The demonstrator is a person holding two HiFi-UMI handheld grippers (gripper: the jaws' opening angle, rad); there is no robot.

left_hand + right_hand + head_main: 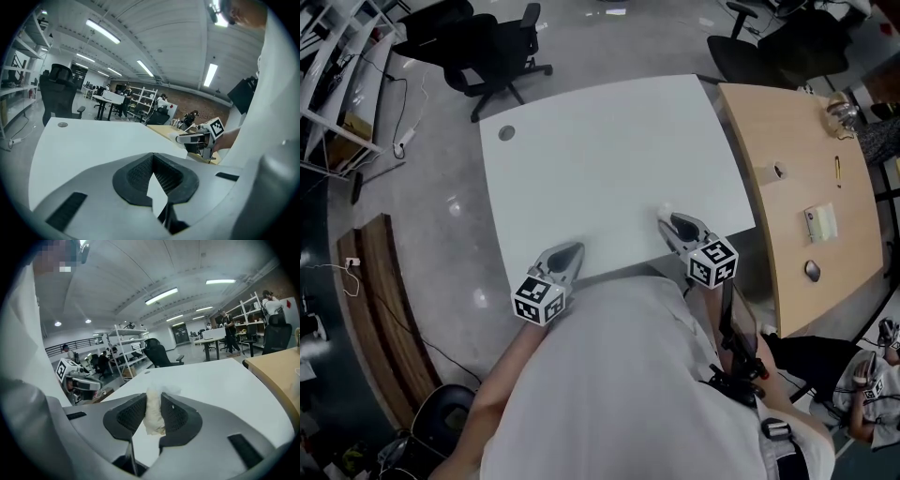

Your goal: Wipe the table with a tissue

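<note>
The white table (pixel 609 150) fills the middle of the head view, and both grippers hover over its near edge. My right gripper (pixel 667 220) is shut on a crumpled white tissue (pixel 153 416), which bulges out between the pads and past the tips (pixel 663 212). It hangs above the table's near right part. My left gripper (pixel 572 251) is over the near left part; its jaws (pixel 153 157) meet at the tips with nothing between them. Each gripper shows in the other's view: the right gripper (pixel 183 138), the left gripper (pixel 86 383).
A wooden desk (pixel 806 187) adjoins the table's right side, with a few small items on it. Black office chairs (pixel 492 47) stand beyond the far left corner. A grey round cap (pixel 506 133) sits in that corner. Another person (pixel 872 394) sits at the lower right.
</note>
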